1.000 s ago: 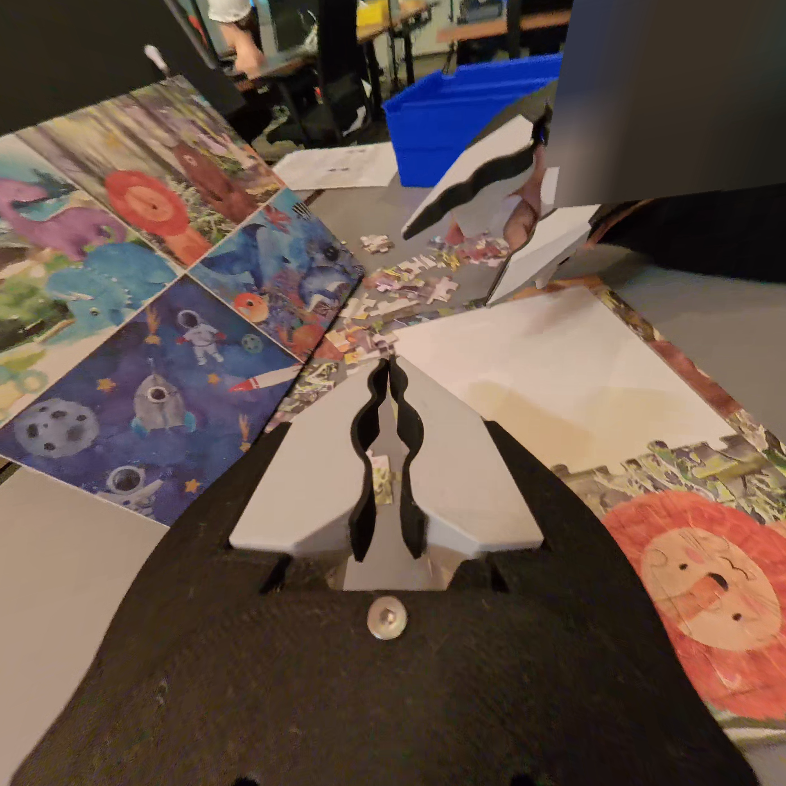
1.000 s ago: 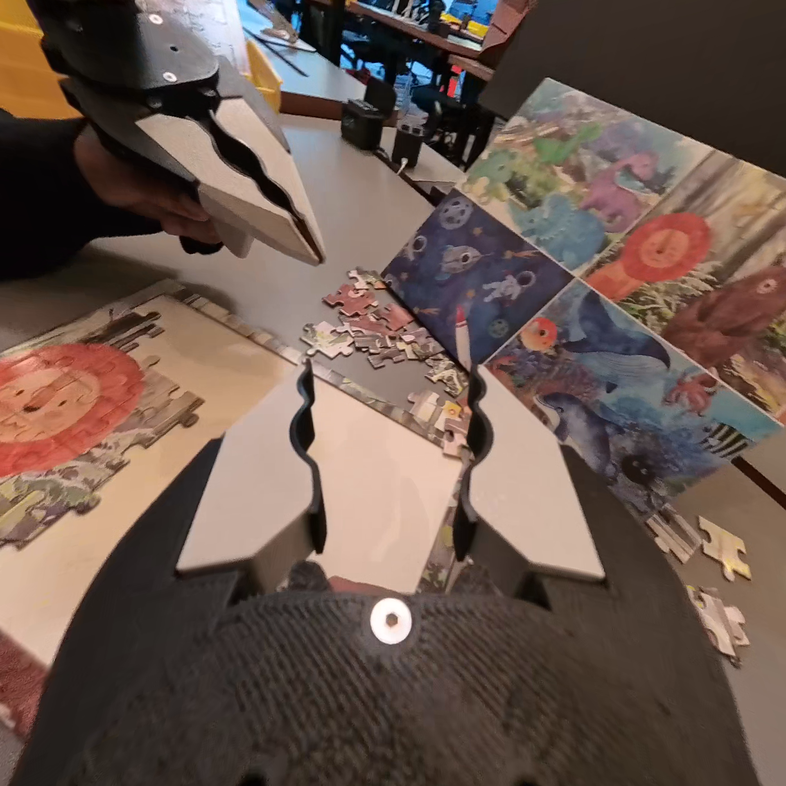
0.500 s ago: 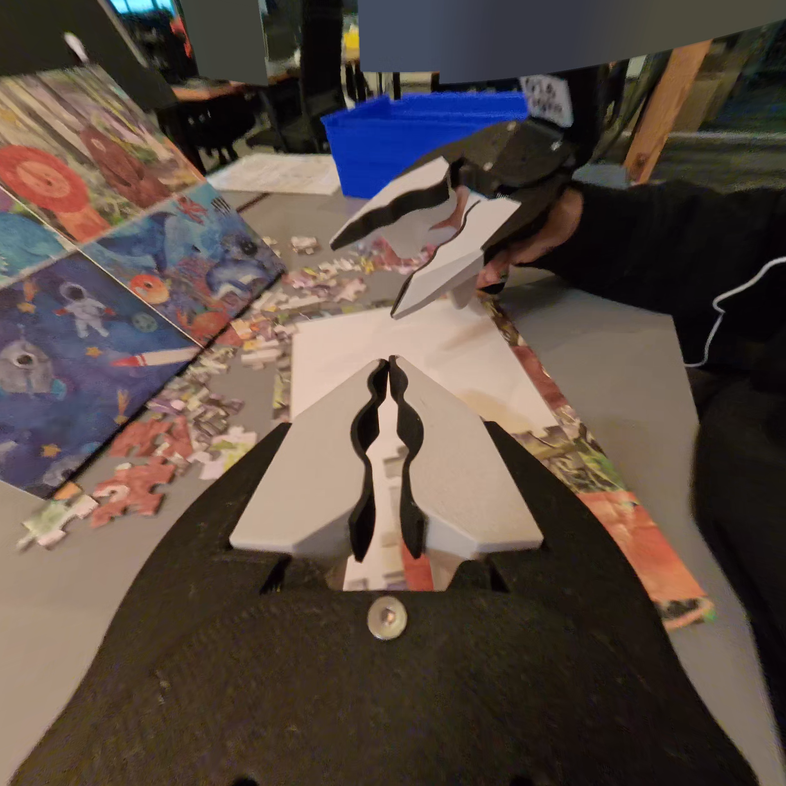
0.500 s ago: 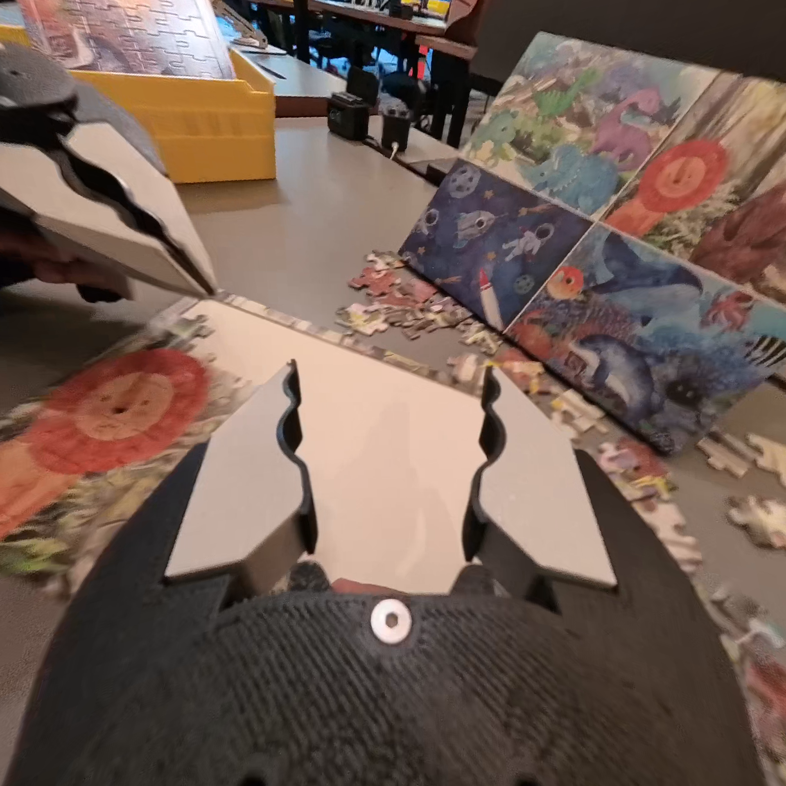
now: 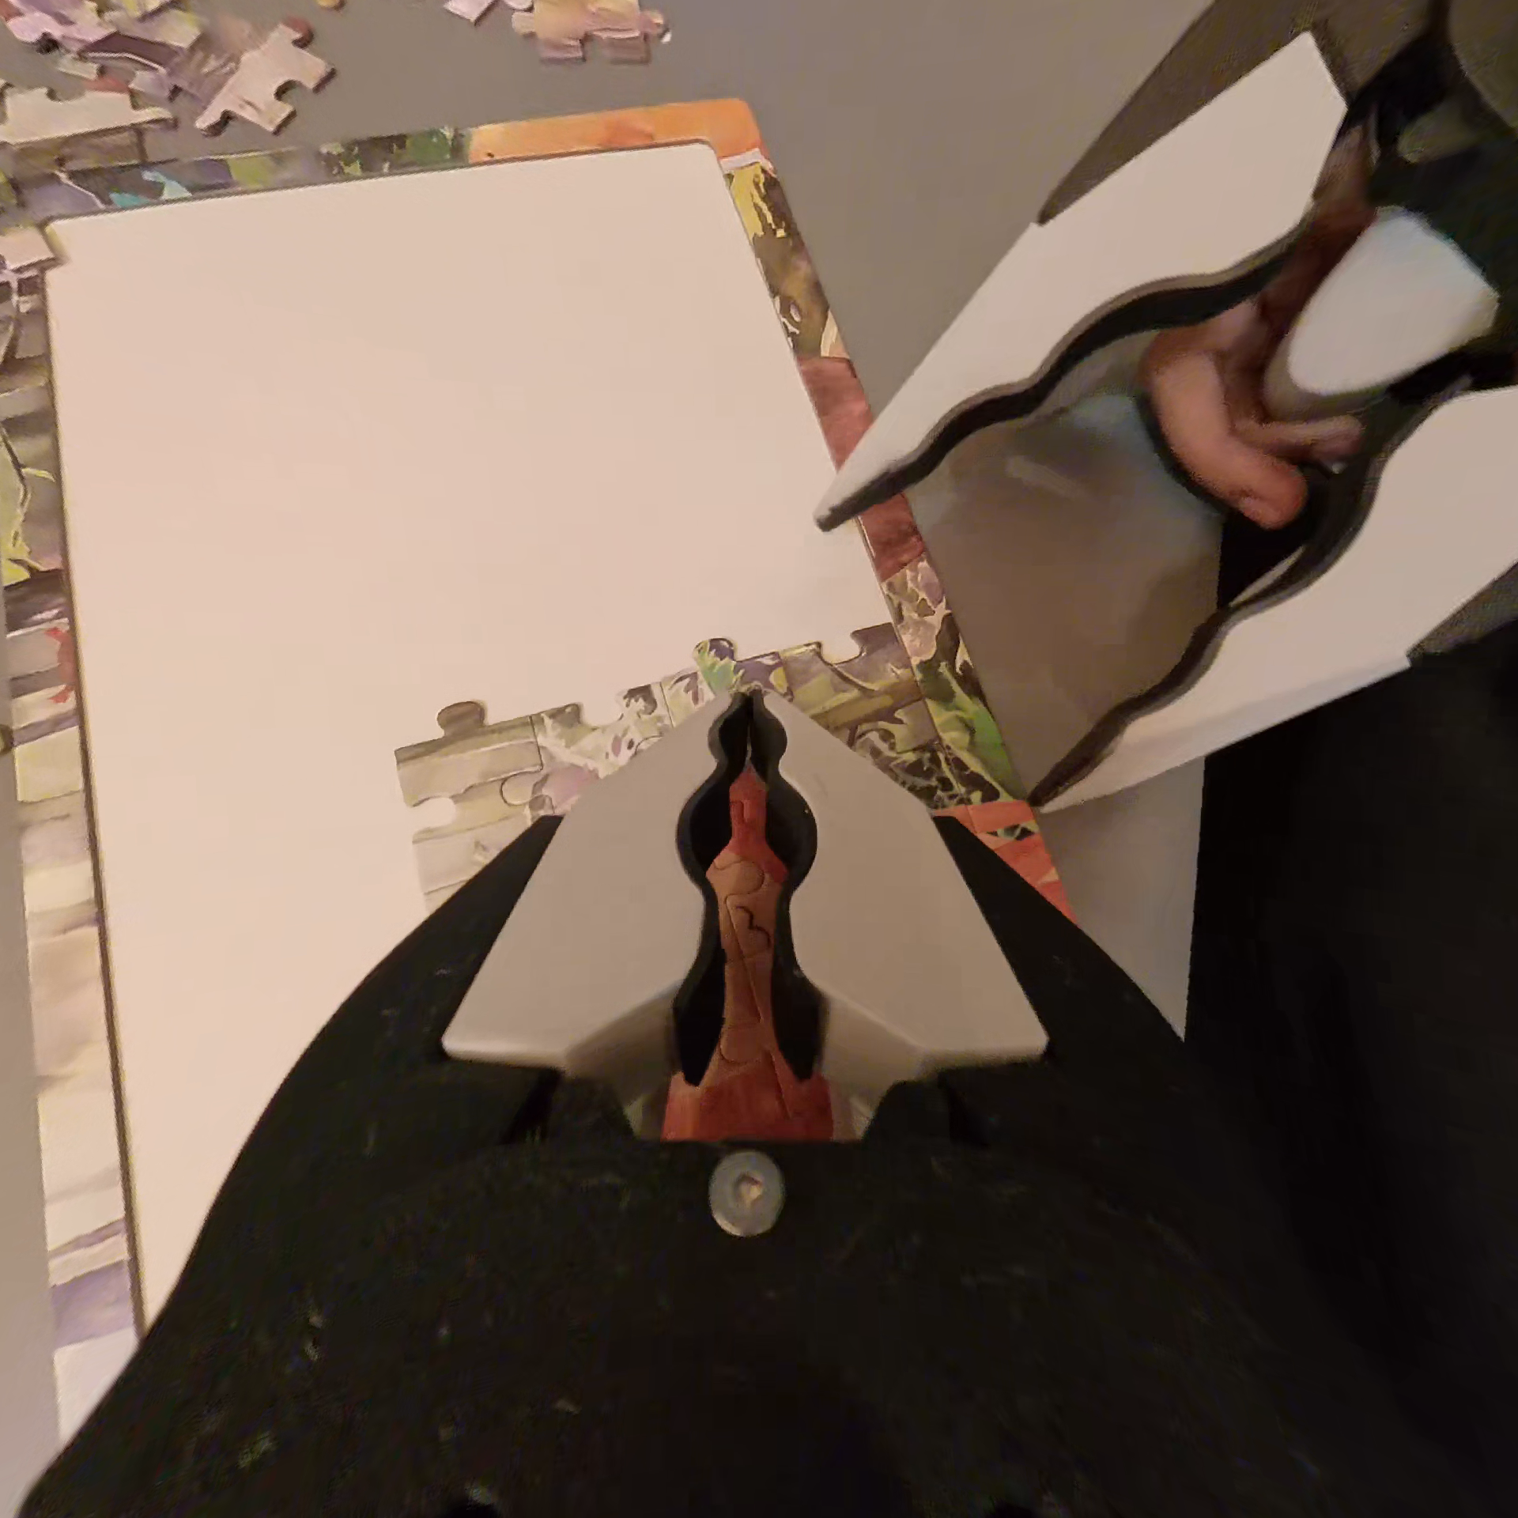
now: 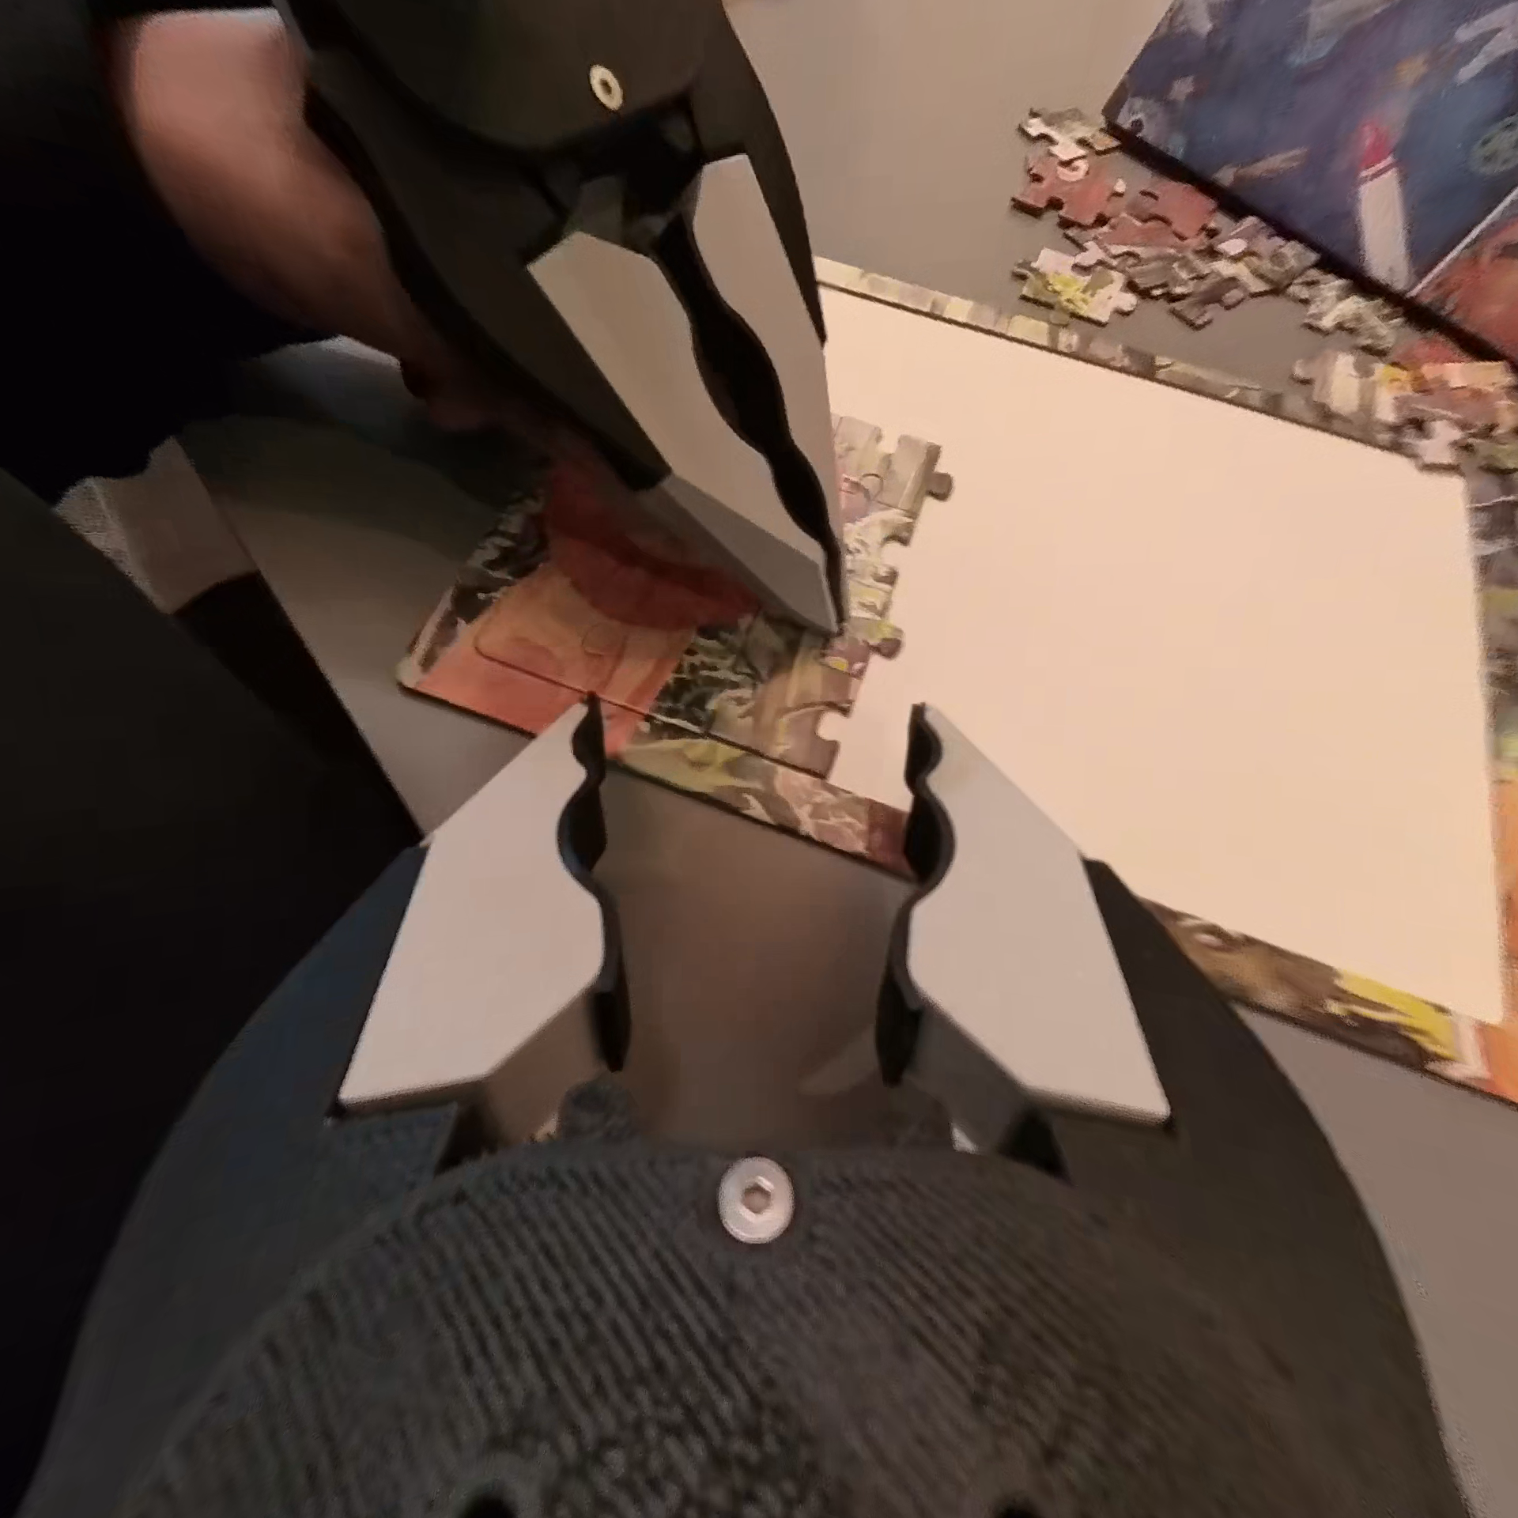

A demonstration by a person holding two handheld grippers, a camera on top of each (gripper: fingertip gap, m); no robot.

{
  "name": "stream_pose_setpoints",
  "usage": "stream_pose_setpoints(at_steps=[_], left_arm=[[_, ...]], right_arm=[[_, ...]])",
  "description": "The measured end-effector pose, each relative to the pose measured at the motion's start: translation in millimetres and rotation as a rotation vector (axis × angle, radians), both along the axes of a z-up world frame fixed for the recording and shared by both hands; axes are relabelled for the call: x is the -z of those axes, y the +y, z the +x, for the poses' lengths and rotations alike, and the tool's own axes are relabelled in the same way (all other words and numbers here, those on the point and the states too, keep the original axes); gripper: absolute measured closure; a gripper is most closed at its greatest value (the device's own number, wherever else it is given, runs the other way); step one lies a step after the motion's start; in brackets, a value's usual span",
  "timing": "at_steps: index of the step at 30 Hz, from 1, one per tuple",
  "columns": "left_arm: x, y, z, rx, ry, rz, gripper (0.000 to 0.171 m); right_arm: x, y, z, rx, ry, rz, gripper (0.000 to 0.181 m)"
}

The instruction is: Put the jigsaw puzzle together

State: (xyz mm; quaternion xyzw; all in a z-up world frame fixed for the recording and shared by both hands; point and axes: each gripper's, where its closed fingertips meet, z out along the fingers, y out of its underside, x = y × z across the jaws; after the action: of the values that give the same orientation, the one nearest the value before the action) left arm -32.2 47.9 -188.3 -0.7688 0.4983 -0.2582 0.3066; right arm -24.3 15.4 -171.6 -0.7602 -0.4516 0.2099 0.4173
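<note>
Puzzle (image 5: 460,460) half-built; white board mostly bare

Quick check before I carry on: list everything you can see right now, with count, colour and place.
Puzzle board with white centre: one, white with a painted border, flat on the table.
Assembled patch of jigsaw pieces: one cluster, green-grey and red-orange, at the board's near corner.
Loose jigsaw pieces: many, mixed colours, scattered beyond the board's far edge.
Illustrated picture panels: at least two, mainly dark blue, beside the loose pieces.
Grey table: one, under everything.
Left gripper: one, grey fingers closed, tips down on the assembled patch.
Right gripper: one, grey fingers apart, empty, at the board's near edge.
Hands: one behind each gripper, dark sleeves.
</note>
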Motion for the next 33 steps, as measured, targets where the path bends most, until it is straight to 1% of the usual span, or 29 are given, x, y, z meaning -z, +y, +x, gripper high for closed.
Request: stream_pose_setpoints(at_steps=[3,4,8,13,15,17,18,24,26,28,30,33], left_arm=[[1,1,0,-0.013,0.001,0.002,0.171],[1,1,0,-0.013,0.003,0.005,0.171],[1,1,-1,-0.017,0.009,0.013,0.171],[1,0,-1,-0.018,0.011,0.017,0.171],[1,0,0,-0.018,0.008,0.01,0.171],[1,0,-1,-0.019,0.002,-0.005,0.171],[2,0,-1,-0.02,-0.002,-0.013,0.171],[2,0,-1,-0.025,-0.005,-0.027,0.171],[2,0,-1,-0.028,-0.004,-0.028,0.171],[2,0,-1,-0.029,-0.003,-0.028,0.171],[2,0,-1,-0.03,-0.005,-0.032,0.171],[2,0,-1,-0.03,-0.009,-0.043,0.171]], right_arm=[[12,-11,-11,-0.02,0.003,-0.138,0.106],[13,-9,-12,-0.006,0.005,-0.15,0.109],[16,-4,-8,0.011,-0.027,-0.127,0.114],[16,5,0,0.017,-0.041,-0.118,0.138],[16,6,0,0.011,-0.04,-0.128,0.14],[16,5,-2,0.008,-0.044,-0.137,0.138],[16,4,-3,0.0,-0.053,-0.136,0.142],[16,-4,-10,-0.025,-0.038,-0.194,0.133],[15,-3,-10,-0.025,-0.018,-0.221,0.134],[15,4,-7,0.001,-0.017,-0.205,0.13],[18,10,-3,0.016,-0.06,-0.159,0.127],[19,8,-9,0.006,-0.062,-0.157,0.121]])
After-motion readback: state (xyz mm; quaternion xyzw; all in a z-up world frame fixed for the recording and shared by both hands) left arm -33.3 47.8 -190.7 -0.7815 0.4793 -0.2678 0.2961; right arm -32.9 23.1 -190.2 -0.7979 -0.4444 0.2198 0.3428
